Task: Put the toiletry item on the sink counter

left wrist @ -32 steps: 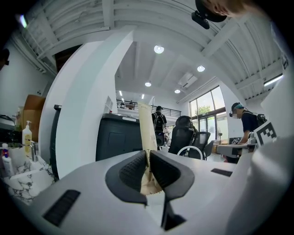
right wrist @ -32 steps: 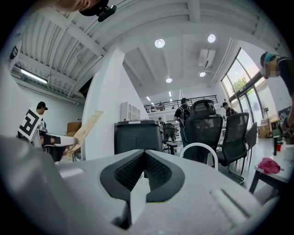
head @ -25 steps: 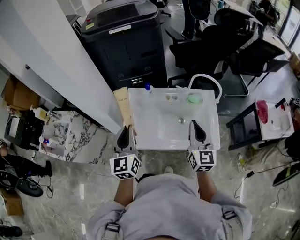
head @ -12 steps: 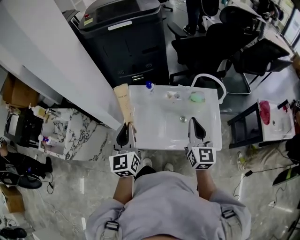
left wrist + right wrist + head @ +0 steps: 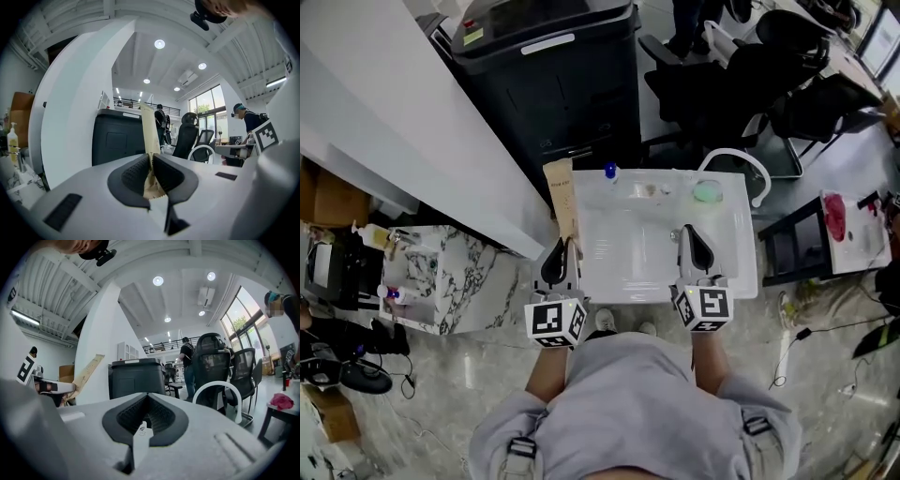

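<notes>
We saw the left hand-held gripper point(image 5: 560, 261) clenched on the lower end of a long, flat, tan paper packet point(image 5: 562, 199), which rose tilted over the left edge of the white sink tabletop point(image 5: 628, 287). The right hand-held gripper point(image 5: 695, 251) was closed on nothing. We judged the packet light, thin and easily creased, best held near one end. Its print was too small to read.

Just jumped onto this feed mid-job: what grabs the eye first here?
The long tan package stands out most: the left tool pinches its lower end, and it points away along the left edge of the white sink. The right tool hovers shut and empty over the sink. A big black machine stands just behind the sink.
</notes>
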Tool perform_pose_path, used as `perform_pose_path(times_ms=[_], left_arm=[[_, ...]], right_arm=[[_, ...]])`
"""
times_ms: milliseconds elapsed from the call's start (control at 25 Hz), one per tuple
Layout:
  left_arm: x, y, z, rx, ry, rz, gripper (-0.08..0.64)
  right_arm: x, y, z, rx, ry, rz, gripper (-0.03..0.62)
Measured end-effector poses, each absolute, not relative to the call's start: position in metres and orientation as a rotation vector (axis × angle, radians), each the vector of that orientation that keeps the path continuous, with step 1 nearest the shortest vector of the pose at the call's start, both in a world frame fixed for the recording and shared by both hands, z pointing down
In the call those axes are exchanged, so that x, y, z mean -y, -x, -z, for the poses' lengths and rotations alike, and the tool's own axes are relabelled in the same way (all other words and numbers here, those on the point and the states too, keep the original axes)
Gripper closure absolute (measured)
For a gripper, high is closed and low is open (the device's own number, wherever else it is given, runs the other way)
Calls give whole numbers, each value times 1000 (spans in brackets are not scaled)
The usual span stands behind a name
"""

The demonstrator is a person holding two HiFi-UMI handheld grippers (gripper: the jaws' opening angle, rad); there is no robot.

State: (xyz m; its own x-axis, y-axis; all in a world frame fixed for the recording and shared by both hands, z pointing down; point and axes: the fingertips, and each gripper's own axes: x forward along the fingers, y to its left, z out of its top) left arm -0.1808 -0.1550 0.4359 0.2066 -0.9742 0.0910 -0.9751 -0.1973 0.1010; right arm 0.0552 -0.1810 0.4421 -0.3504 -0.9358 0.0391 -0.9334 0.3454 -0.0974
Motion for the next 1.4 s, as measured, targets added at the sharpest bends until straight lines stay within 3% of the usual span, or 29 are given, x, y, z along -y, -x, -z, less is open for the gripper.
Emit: perform_pose_path(times_ms=[360,1400], left_arm=[[184,195,-445,1770,-2403,-3,526],[213,164,-479,1819,-2268,-75,526]], right_arm=[[189,-29,-441,-2497,1857,155,588],[237,-67,-437,-2590,1768,138,588]])
